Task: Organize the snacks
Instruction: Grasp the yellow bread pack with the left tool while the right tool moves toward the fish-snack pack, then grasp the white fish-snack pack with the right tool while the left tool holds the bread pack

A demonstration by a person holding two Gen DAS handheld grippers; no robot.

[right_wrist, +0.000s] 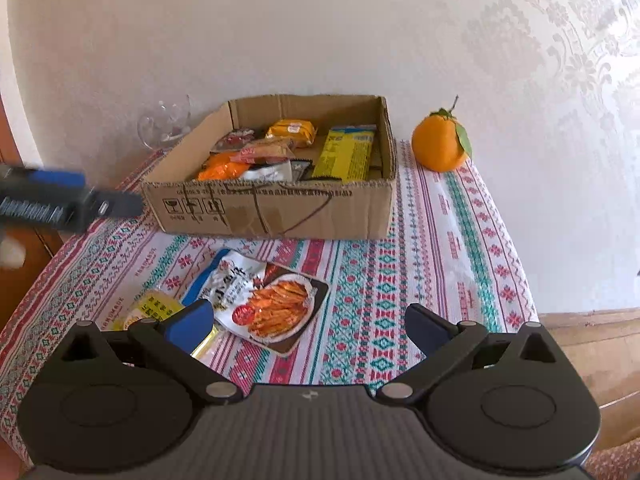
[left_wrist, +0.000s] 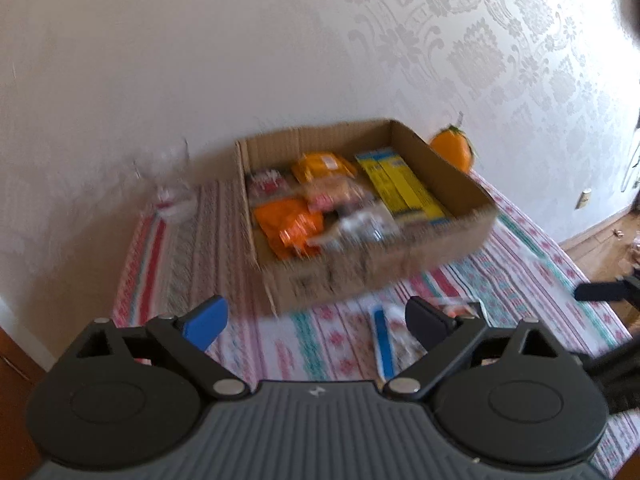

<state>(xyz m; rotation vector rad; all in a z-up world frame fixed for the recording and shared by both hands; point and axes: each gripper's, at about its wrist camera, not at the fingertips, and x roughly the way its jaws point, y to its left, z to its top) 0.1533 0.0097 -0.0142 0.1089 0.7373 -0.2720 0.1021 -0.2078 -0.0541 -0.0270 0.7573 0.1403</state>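
With both grippers spread and empty, you're wanting your right gripper (right_wrist: 308, 322) straddling the fish-snack pouch (right_wrist: 264, 300) at its eleven o'clock.

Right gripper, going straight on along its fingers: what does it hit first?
Most likely the white fish-snack packet lying on the tablecloth just ahead of the open right gripper, well short of the cardboard box. Depth is uncertain; it might land on bare cloth beside the packet.

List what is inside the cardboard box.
Inside the cardboard box: orange packets, a yellow wrapped snack, a long yellow pack and pale pouches. Anything beneath them is covered.
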